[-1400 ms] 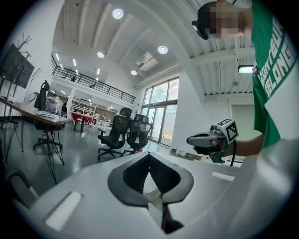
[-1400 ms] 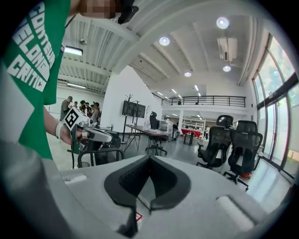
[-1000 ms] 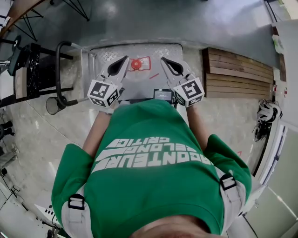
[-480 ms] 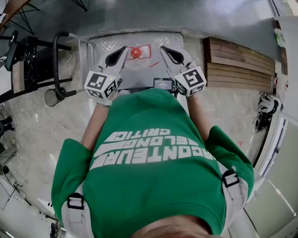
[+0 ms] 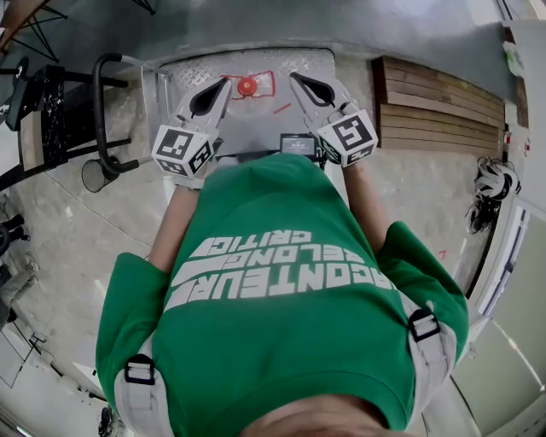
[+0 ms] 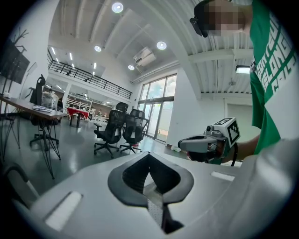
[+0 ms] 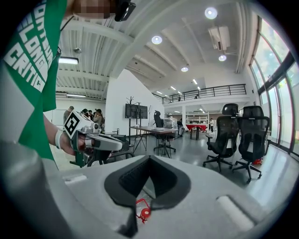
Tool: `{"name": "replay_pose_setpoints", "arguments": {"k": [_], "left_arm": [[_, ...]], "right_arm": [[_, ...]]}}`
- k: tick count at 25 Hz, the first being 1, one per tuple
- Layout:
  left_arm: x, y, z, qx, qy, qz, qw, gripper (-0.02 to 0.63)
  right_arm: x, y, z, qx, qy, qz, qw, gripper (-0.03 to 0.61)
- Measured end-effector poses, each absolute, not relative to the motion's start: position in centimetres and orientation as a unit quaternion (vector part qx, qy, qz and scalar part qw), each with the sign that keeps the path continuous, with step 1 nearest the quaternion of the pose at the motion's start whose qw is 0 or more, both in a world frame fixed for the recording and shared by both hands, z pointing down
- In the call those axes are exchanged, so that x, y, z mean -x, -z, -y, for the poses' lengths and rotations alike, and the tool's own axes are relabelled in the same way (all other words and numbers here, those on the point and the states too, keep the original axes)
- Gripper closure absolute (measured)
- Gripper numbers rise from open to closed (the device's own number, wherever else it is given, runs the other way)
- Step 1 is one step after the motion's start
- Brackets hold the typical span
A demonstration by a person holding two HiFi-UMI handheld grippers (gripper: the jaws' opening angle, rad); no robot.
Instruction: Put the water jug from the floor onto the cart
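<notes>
Grippers hover side by side above the cart (image 5: 183,75), the left gripper (image 5: 225,83) nearer its black handle (image 5: 98,102) and the right gripper (image 5: 293,78) farther from it. Each has its jaws pressed together on nothing. A red round piece (image 5: 247,85) lies on the cart's deck between the two tips; whether it belongs to the water jug I cannot tell.

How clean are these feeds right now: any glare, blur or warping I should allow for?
Head view: sharp, bent at the edges by the fisheye lens, with the green shirt filling the lower half and a soft sheen on the grey floor. Left gripper view: strong barrel warp, with ceiling lights blown out. Right gripper view: same warp, with bright windows and no motion blur.
</notes>
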State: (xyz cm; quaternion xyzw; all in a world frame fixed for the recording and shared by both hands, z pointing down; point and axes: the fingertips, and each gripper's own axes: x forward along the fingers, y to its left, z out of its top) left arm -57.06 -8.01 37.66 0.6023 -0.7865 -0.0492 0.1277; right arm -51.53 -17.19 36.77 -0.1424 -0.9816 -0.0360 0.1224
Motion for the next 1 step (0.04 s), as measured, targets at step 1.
{"name": "replay_pose_setpoints", "arguments": {"k": [1], "left_arm": [[57.01,-37.72,7.98,-0.602,0.049,0.786,0.128,0.604]], "right_arm": [[51.52,-36.78,17.12,0.144,0.037,0.981,0.122,0.586]]}}
